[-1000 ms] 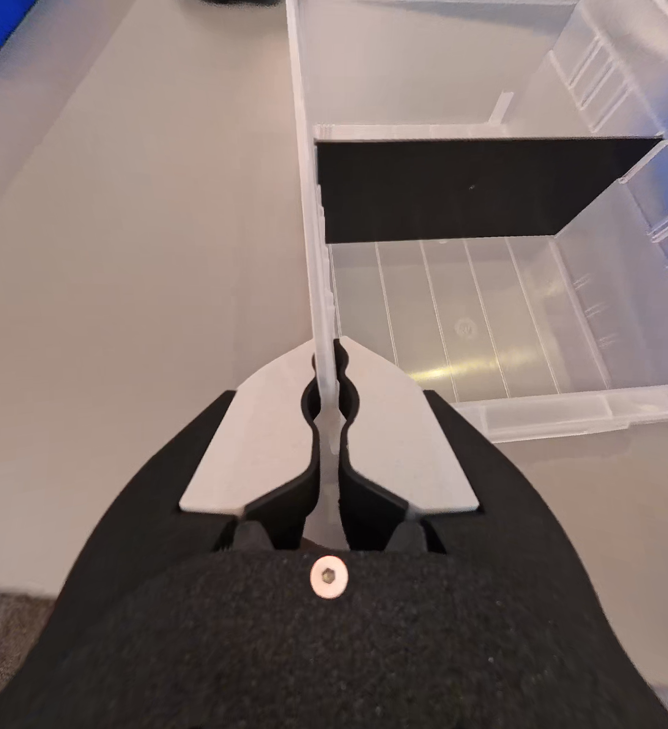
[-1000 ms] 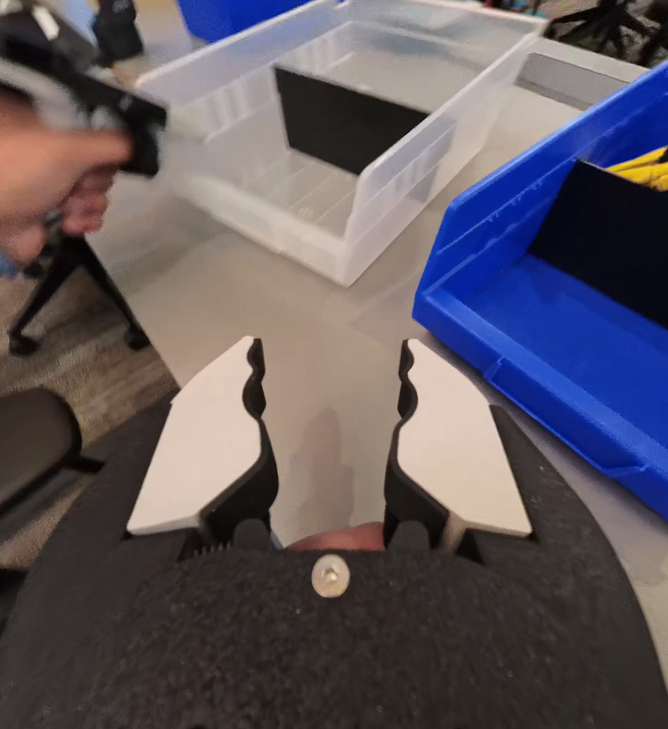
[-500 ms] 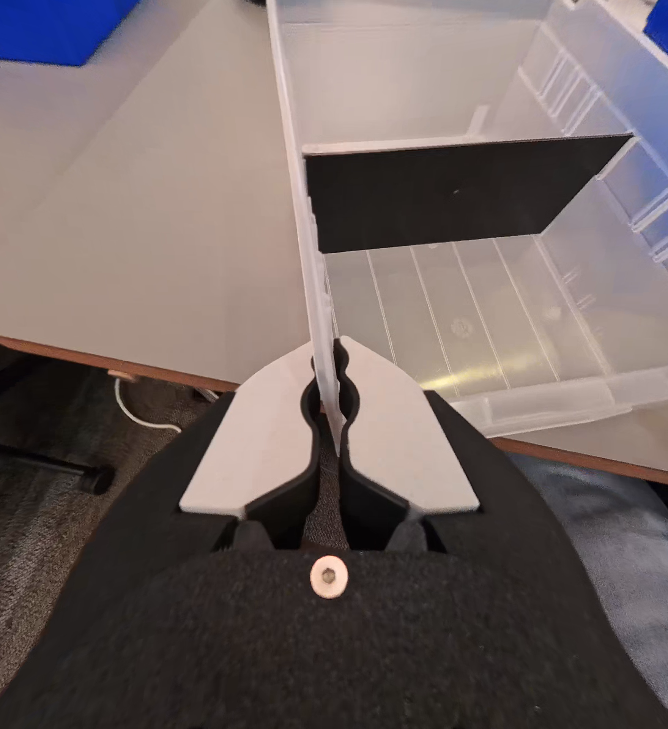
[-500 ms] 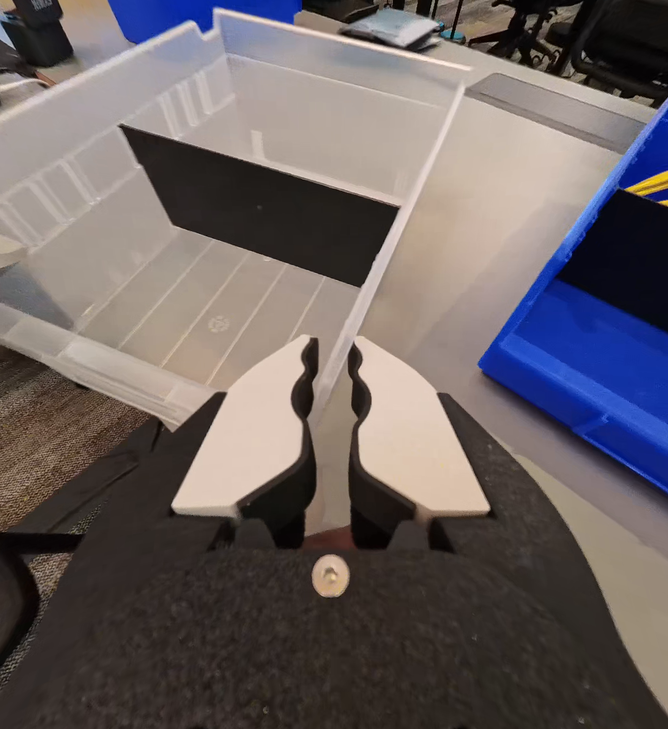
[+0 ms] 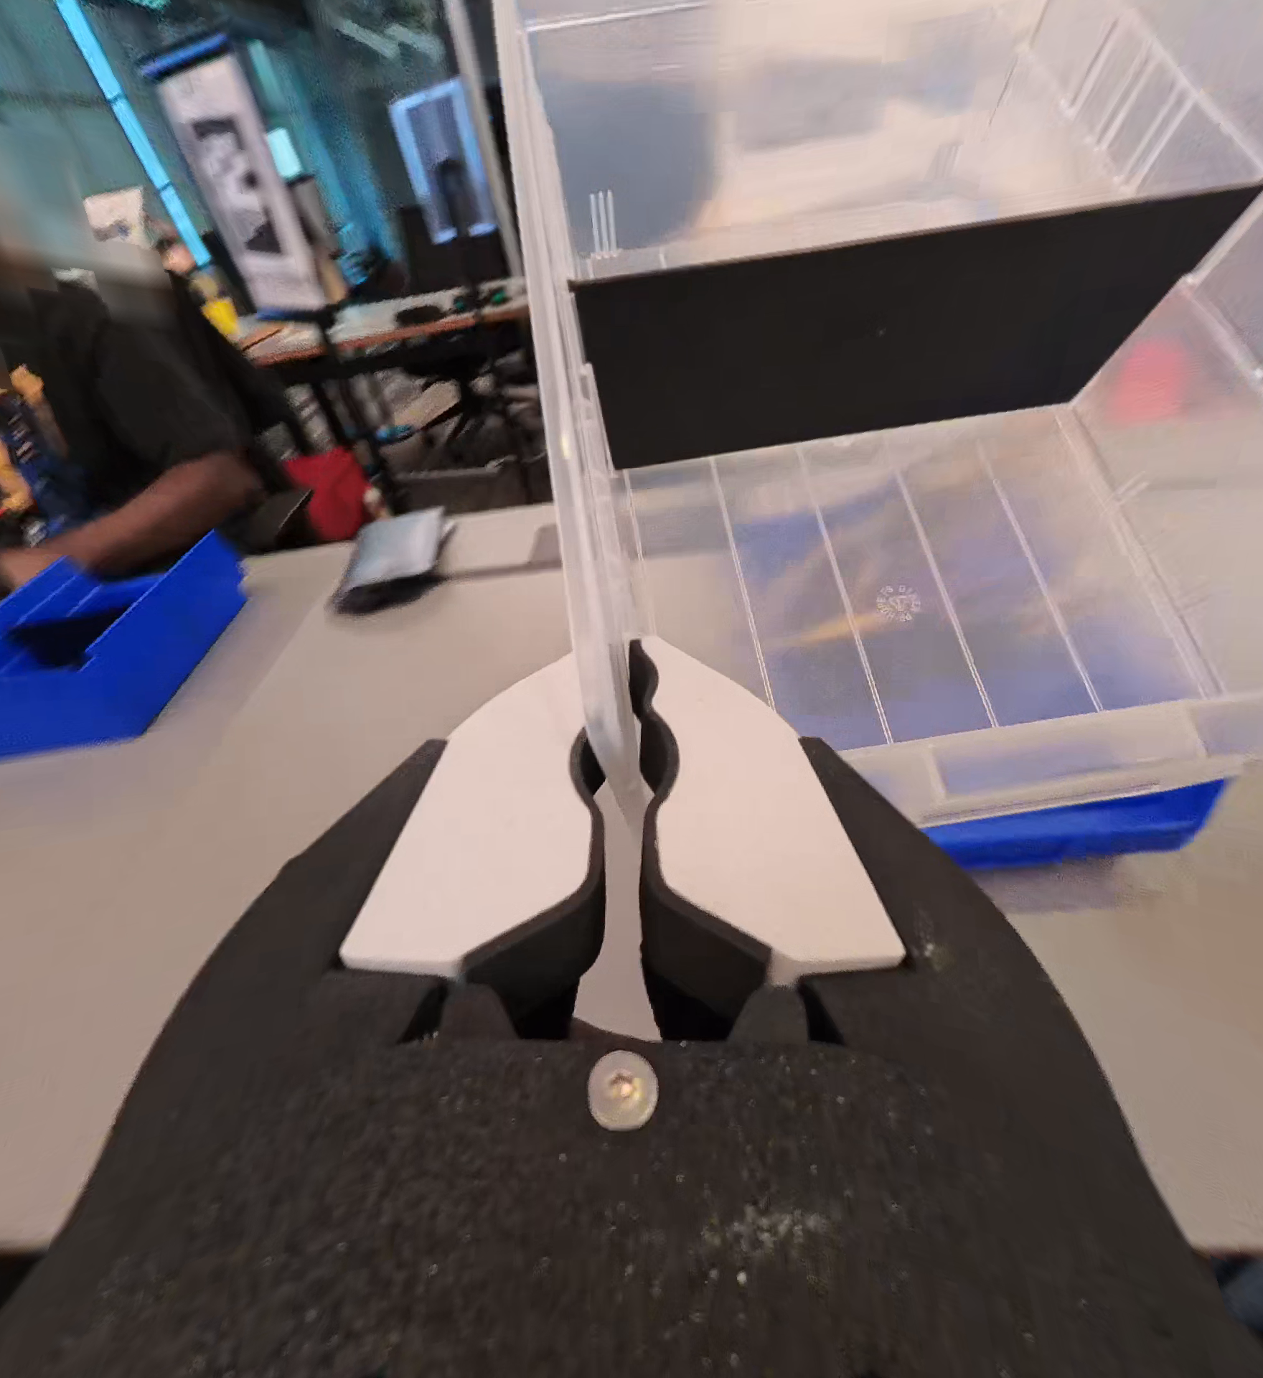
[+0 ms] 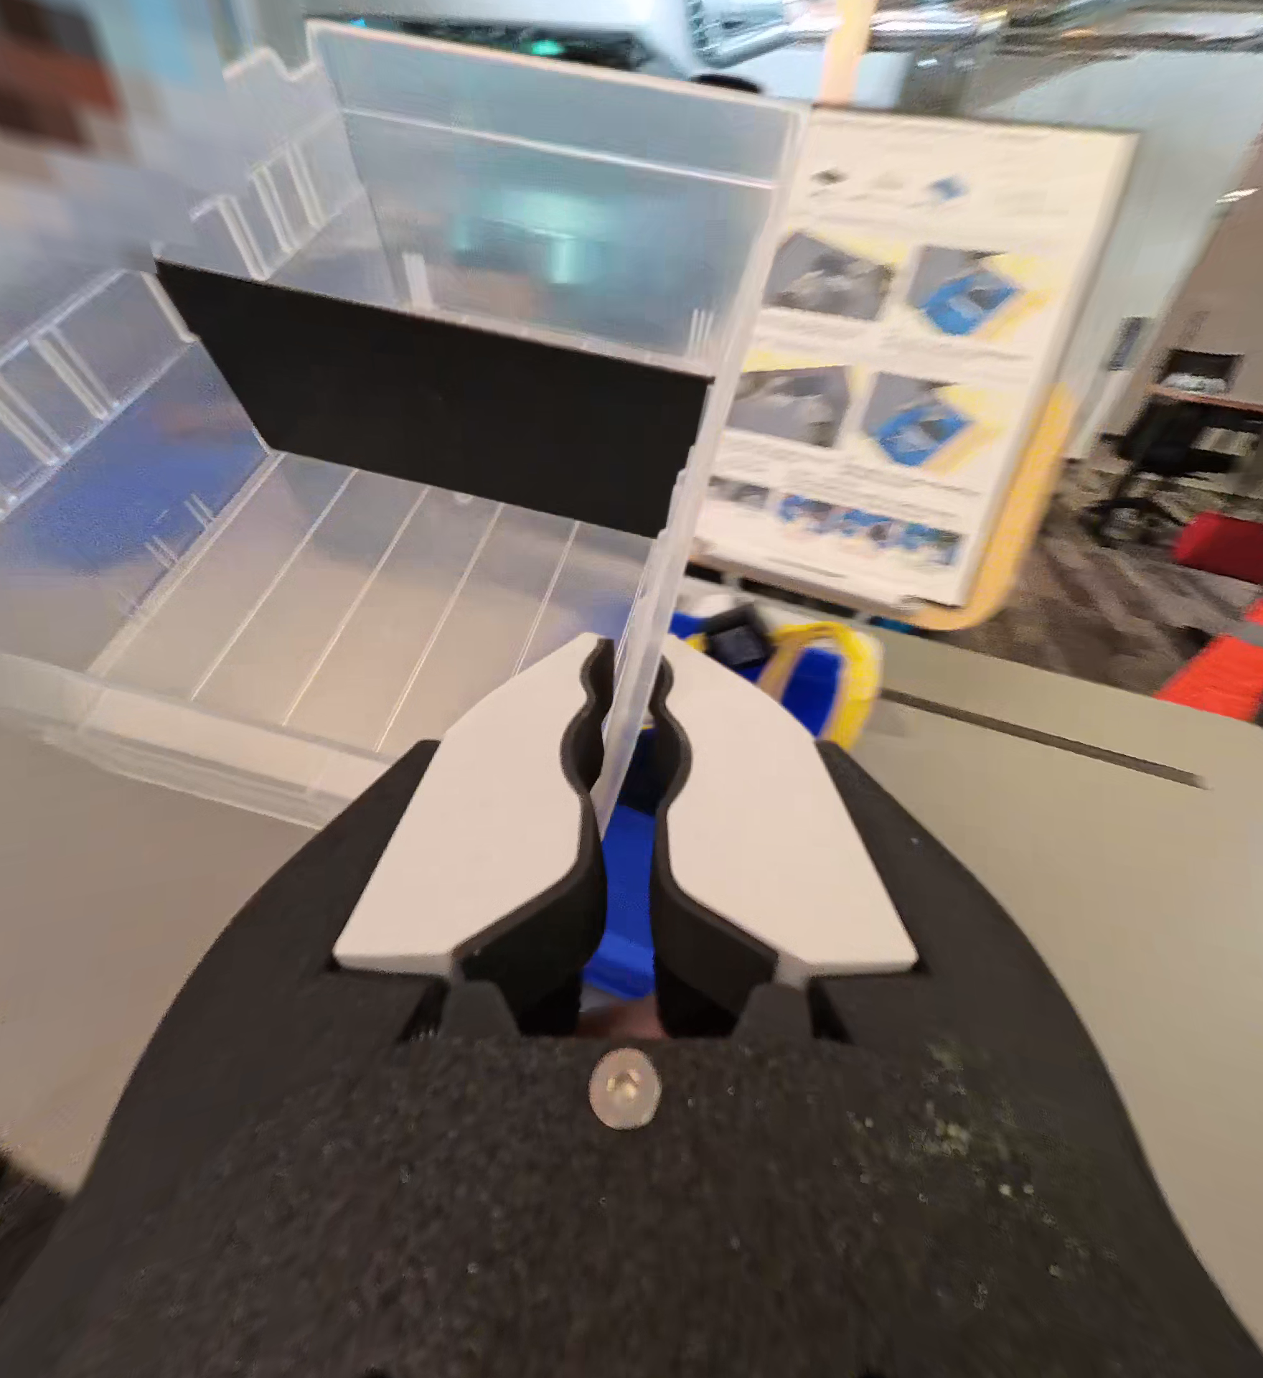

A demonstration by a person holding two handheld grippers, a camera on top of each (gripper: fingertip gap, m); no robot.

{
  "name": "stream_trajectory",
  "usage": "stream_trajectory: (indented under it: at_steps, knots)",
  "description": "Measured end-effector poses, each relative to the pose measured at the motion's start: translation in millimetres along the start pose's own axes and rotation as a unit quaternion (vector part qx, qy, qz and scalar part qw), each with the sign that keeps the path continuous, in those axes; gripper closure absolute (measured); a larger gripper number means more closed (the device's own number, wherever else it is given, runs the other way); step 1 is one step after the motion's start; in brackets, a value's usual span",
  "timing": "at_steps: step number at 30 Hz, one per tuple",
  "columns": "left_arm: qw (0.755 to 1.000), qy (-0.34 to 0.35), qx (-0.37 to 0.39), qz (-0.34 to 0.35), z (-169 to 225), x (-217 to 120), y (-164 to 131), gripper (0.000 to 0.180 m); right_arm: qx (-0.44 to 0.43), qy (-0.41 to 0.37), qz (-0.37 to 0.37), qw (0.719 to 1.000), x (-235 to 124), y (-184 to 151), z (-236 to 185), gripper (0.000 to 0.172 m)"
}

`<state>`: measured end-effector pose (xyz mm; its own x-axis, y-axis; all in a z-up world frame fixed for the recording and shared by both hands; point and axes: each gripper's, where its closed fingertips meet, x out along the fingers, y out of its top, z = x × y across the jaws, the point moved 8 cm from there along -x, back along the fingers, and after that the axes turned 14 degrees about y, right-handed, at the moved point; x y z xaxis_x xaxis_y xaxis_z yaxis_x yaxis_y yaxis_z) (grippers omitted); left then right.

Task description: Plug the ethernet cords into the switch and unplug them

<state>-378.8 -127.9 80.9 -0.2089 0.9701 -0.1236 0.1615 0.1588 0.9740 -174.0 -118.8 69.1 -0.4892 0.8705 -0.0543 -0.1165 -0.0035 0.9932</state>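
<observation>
- Ethernet cords (image 6: 848,656): a yellow bundle, seen only from the right wrist, lying in a blue bin (image 6: 807,682) on the table just past the right gripper's tips. Blurred; which way the plugs point, cannot tell. A small dark box (image 6: 736,643) sits beside them; whether it is the switch, cannot tell.
- Left gripper (image 5: 617,697): clenched on the left side wall of a clear plastic bin (image 5: 912,596); the wall runs edge-on between the fingers (image 5: 718,790), pads pressed to it.
- Right gripper (image 6: 632,690): closed on the opposite side wall of the same clear bin (image 6: 330,596), wall thin and edge-on between the fingers.
- Clear bin: held off the table (image 5: 129,857), long axis pointing away from both cameras, low open front toward the grippers. A black divider (image 5: 874,343) crosses it sideways. Nothing in the front compartment.
- Below it: another blue bin (image 5: 1076,824) shows under the front lip.
- Left: bare table, then a third blue bin (image 5: 92,641), a small grey pouch (image 5: 394,555) and a seated person (image 5: 129,417).
- Right: bare table up to its rounded edge, poster board (image 6: 904,358) beyond.
</observation>
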Motion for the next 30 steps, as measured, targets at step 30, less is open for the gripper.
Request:
stream_trajectory:
  at_steps: [30]
  knots:
    - [0.952, -0.235, 0.080, -0.177, 429, 47, -92, 0.160, 0.190, -0.130, -0.164, 0.959, -122, -209, 367, 0.169]
